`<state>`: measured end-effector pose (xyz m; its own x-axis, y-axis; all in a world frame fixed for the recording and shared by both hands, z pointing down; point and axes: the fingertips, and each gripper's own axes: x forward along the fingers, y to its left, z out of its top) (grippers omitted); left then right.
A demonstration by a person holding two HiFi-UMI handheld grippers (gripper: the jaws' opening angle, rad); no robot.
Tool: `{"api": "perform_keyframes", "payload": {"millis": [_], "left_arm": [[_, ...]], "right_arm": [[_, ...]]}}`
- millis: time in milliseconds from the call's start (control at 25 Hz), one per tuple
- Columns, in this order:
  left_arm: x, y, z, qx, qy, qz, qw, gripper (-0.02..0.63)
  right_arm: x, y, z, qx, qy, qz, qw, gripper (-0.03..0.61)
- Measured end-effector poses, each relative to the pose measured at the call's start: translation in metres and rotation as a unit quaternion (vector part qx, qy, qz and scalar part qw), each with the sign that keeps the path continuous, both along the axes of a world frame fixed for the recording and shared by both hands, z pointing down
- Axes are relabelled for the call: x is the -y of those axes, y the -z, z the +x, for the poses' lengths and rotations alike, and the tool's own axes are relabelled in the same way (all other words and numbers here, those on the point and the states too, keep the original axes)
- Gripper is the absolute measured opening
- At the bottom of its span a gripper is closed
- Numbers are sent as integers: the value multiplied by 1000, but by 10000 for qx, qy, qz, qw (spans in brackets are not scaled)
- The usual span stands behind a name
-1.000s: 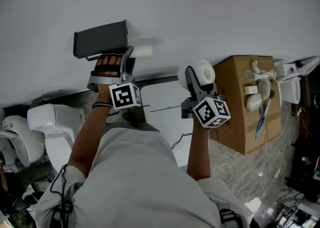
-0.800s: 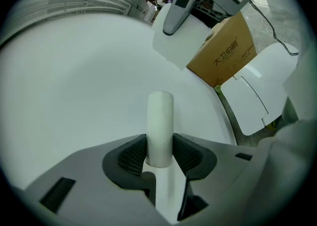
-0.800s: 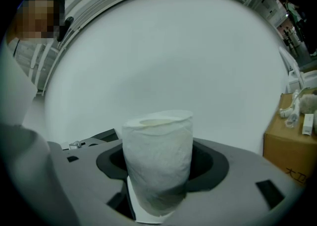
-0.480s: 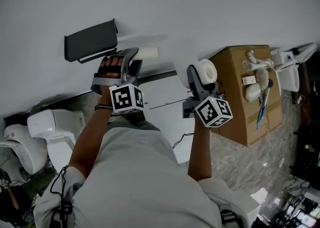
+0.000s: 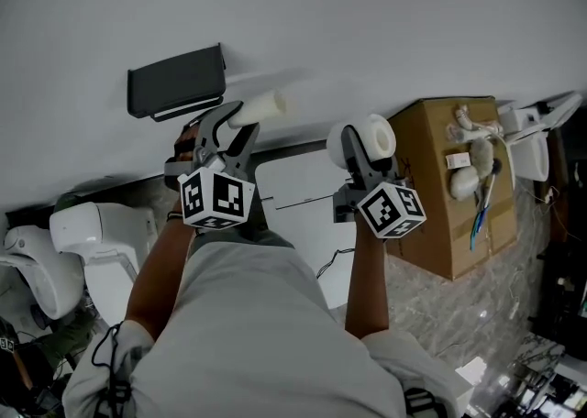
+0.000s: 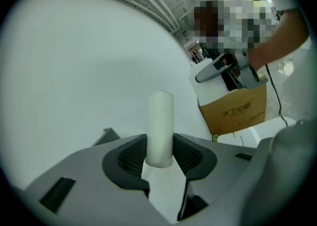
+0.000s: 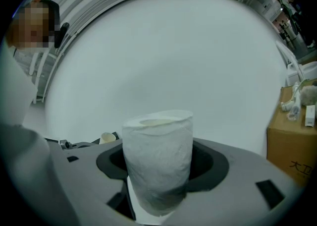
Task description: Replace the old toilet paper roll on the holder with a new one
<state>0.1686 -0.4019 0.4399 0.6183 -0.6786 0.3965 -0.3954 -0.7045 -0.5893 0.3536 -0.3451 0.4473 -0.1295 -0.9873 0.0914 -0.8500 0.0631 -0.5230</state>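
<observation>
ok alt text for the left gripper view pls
The left gripper grips an empty white tube, which stands upright between its jaws against a plain white wall. At right, a person's arm shows above a brown box.

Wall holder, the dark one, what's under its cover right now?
No roll shows under the dark holder. The bare tube is clamped in the left tongs, apart from it. The cover hides the underside itself, so any spindle there can't be seen.
</observation>
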Motion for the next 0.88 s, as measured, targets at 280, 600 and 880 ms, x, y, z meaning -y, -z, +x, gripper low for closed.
{"api": "perform_keyframes", "payload": {"millis": [280, 600, 880], "left_arm": [[-5, 23, -24, -931, 289, -184, 9951, 184], [-12, 38, -58, -1559, 748, -231, 9847, 186], [-11, 56, -101, -1958, 1240, 41, 9728, 186]], "right_arm": [[7, 6, -13, 170, 160, 125, 9997, 298], [9, 13, -28, 289, 371, 298, 9984, 298], [18, 14, -44, 591, 492, 333, 9965, 296]]}}
